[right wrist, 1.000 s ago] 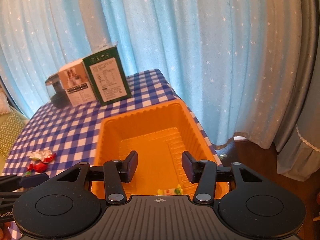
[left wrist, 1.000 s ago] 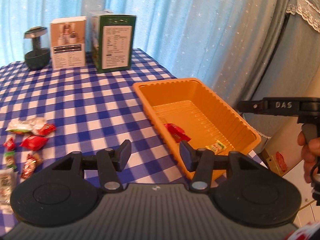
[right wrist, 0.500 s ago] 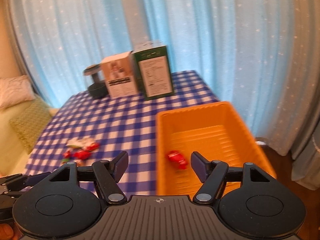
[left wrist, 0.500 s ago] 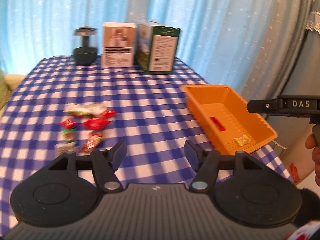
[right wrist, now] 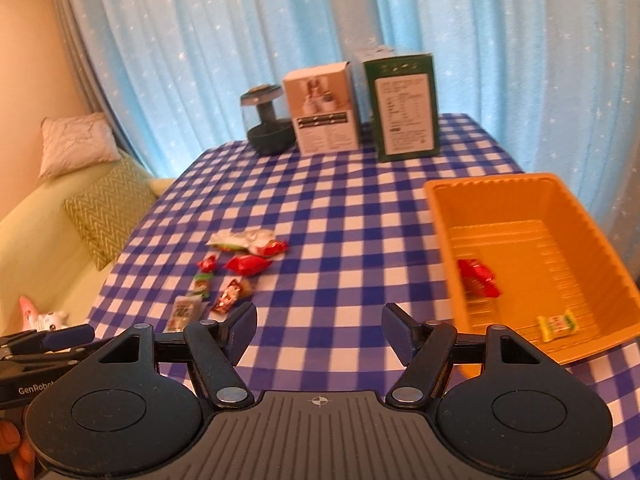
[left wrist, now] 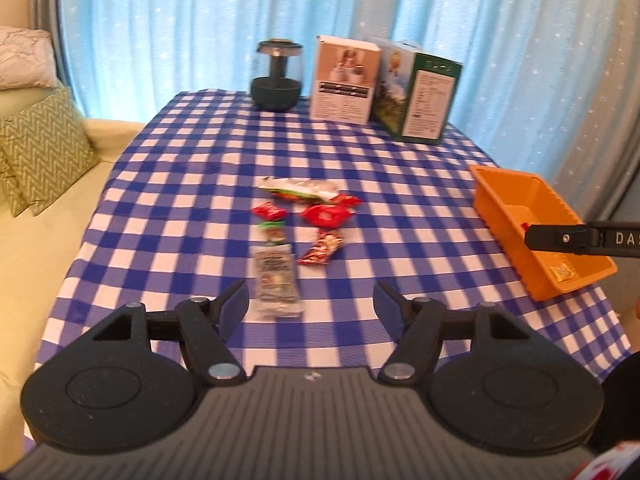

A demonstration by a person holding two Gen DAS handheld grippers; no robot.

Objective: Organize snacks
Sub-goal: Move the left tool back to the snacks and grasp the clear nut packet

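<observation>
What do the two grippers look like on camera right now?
Both match: the left gripper and right gripper have black linkage arms, blue-padded fingers, round black housings with silver pivot screws, and a ribbed grey body. White lettering marks their sides: "DAS" and "GenRobo". No cables or sleeves show.

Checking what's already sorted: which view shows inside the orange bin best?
The right wrist view: the orange bin lies open, a red snack and yellow snack inside. The left wrist view shows it sidelong, partly behind the right gripper.
</observation>
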